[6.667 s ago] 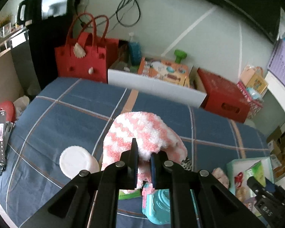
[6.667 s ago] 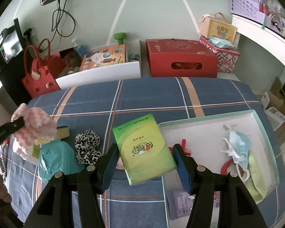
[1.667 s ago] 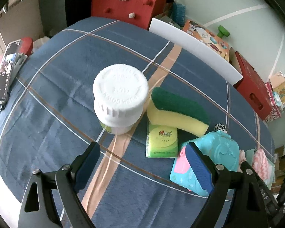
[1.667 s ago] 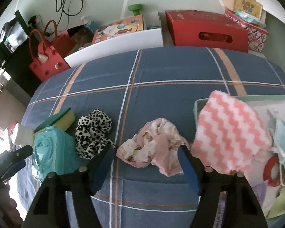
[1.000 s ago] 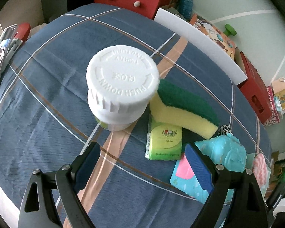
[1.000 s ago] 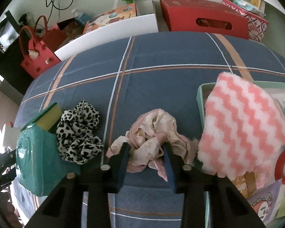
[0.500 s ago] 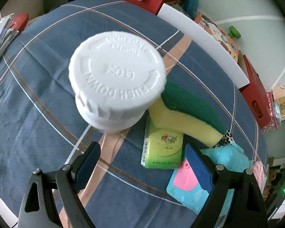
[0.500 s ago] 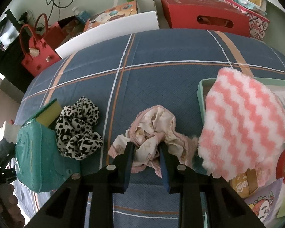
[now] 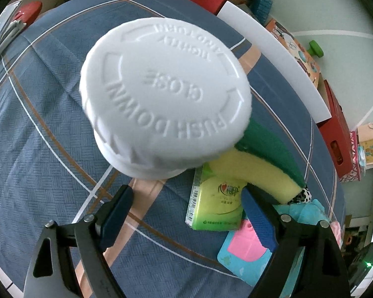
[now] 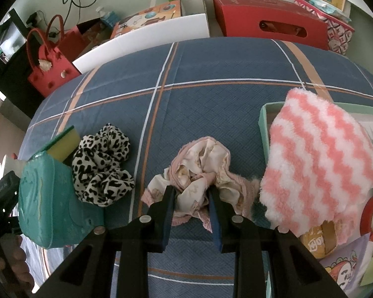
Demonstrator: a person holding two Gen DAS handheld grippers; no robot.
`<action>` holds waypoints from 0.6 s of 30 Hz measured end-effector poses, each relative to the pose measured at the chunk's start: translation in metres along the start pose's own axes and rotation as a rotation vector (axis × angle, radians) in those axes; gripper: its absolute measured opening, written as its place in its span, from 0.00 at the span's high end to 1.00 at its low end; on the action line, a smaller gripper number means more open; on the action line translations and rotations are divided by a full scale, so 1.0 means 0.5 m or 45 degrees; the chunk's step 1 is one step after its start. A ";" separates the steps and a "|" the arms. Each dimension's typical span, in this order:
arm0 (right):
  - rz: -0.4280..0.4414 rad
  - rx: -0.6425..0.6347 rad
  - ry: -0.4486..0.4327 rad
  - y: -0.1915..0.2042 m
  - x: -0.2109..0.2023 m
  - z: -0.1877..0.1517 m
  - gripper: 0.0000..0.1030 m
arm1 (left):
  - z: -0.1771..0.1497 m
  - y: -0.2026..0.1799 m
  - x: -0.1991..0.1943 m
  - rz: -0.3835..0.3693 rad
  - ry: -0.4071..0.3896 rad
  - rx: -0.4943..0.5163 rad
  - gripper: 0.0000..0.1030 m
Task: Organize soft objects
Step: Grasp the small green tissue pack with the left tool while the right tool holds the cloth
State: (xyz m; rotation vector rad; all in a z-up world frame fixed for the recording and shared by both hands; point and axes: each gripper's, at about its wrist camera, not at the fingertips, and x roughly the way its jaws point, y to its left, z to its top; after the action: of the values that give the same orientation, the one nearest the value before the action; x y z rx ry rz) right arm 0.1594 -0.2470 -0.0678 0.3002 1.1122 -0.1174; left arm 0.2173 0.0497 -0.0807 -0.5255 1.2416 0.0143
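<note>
Left wrist view, gripper: the left gripper (image 9: 186, 198) has its jaws spread wide with nothing between the pads; it points steeply down at the blue plaid cloth (image 9: 37, 149).
Left wrist view, key relation: the tissue pack (image 9: 217, 202) lies just ahead at about 1 o'clock, inside the span of the jaws and closer to the right-hand pad; its long axis runs roughly 12 to 6.
Left wrist view, neighbours: the white bottle (image 9: 165, 99) looms at 12 o'clock; the sponge (image 9: 266, 159) lies at 2 o'clock, over the pack's far end, its length running 10 to 4.
Left wrist view, writing: the bottle's cap reads "PUSH DOWN" and "CLOSE", upside down; the pack's logo is too small to read.
Right wrist view, gripper: the right gripper (image 10: 190, 191) is nearly closed, pinching the near folds of the pink cloth (image 10: 204, 168).
Right wrist view, key relation: the green tray (image 10: 262, 116) with the striped towel (image 10: 320, 159) sits at 2 o'clock, just beside the cloth; likely the drop spot.
Right wrist view, other soft things: the leopard scrunchie (image 10: 102, 164) lies at 10 o'clock, nearer the left hand.
Right wrist view, writing: none readable.
</note>
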 end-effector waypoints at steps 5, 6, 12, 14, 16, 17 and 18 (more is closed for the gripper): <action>-0.001 0.000 0.002 0.002 0.002 0.001 0.73 | 0.000 0.005 -0.002 -0.008 0.010 -0.011 0.18; -0.001 0.000 0.002 0.003 0.002 0.001 0.73 | -0.002 0.009 -0.005 -0.018 0.014 -0.010 0.20; -0.001 -0.001 0.003 0.003 0.003 0.001 0.73 | -0.011 0.016 -0.006 -0.117 0.061 -0.043 0.35; -0.001 -0.001 0.003 0.003 0.002 0.001 0.73 | -0.013 0.017 -0.007 -0.122 0.062 -0.046 0.36; -0.002 -0.002 0.004 0.003 0.003 0.001 0.73 | -0.014 0.020 -0.005 -0.153 0.072 -0.061 0.42; -0.003 -0.003 0.004 0.003 0.003 0.000 0.73 | -0.014 0.020 -0.004 -0.178 0.082 -0.072 0.47; -0.004 -0.003 0.004 0.003 0.003 0.000 0.73 | -0.016 0.024 -0.003 -0.206 0.093 -0.085 0.49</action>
State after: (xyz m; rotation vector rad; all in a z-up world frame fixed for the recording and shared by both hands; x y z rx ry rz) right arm 0.1604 -0.2454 -0.0689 0.2966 1.1161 -0.1180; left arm 0.2063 0.0576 -0.0856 -0.6887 1.2697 -0.1010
